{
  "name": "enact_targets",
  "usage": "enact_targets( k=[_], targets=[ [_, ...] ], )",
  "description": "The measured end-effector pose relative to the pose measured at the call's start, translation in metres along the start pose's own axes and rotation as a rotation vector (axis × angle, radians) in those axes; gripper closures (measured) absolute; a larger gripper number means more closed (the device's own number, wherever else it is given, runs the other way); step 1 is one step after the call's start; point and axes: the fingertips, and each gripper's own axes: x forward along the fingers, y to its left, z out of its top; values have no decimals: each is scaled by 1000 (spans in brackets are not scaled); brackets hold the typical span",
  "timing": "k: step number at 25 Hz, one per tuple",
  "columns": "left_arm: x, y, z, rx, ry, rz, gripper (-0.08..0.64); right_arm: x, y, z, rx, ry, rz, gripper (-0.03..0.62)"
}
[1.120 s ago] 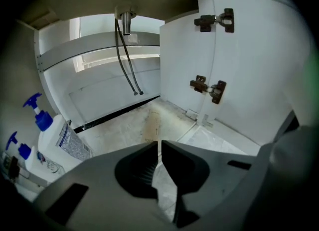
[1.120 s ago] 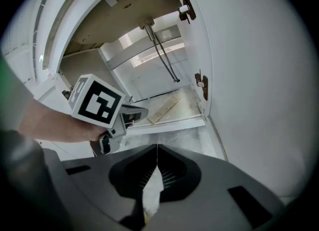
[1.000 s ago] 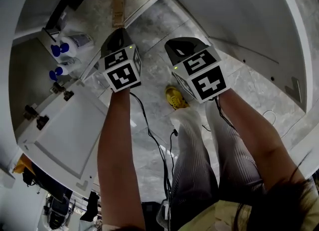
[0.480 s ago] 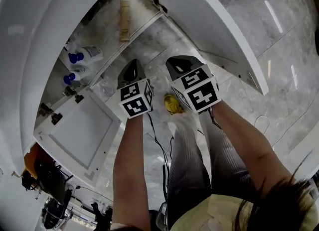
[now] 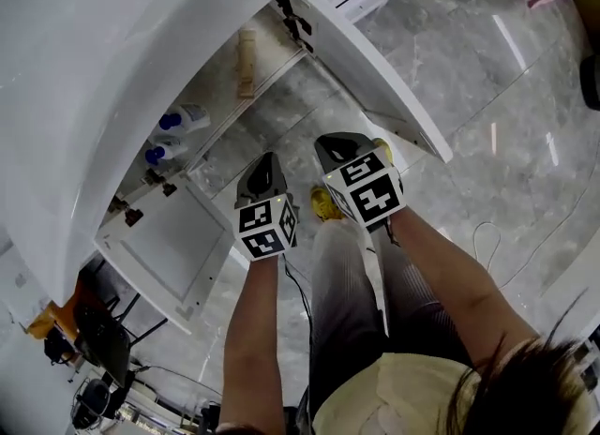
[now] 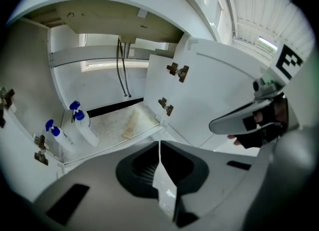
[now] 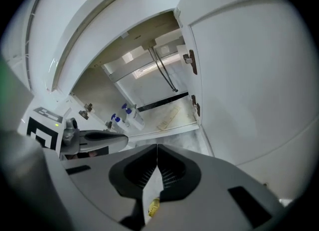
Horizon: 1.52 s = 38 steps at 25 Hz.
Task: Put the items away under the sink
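Under the white sink counter (image 5: 112, 58) the cabinet stands open. On its floor stand two white bottles with blue caps (image 5: 183, 119) (image 6: 82, 125) (image 7: 130, 116), and a beige tube-like item (image 5: 247, 63) (image 6: 130, 125) (image 7: 168, 118) lies to their right. My left gripper (image 5: 267, 163) (image 6: 159, 144) and right gripper (image 5: 337, 144) (image 7: 157, 148) hang side by side in front of the cabinet, well back from it. On both, the jaws are pressed together with nothing between them.
The left cabinet door (image 5: 159, 246) and the right door (image 5: 366, 58) are swung wide open. Hoses (image 6: 122, 65) hang at the cabinet's back. The person's legs and a yellow shoe (image 5: 323, 203) are on the grey marble floor, with a cable (image 5: 487, 236) nearby.
The view has risen and pulled back from the cabinet. Both grippers have drawn away from the opening, toward the person, and stay shut.
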Motion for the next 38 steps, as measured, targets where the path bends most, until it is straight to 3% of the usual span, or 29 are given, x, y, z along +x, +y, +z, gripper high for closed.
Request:
enact_targets(
  k=[11, 22, 26, 38],
  targets=[
    [-71, -21, 25, -43, -24, -12, 515, -54, 23, 23, 11, -25, -11, 566],
    [-148, -35, 57, -158, -84, -16, 514, -114, 63, 58, -54, -55, 3, 566],
    [-166, -35, 65, -177, -106, -3, 515, -131, 67, 71, -36, -77, -15, 566],
    [-222, -56, 107, -217, -197, -34, 515, -182, 109, 84, -129, -78, 27, 566]
  ],
)
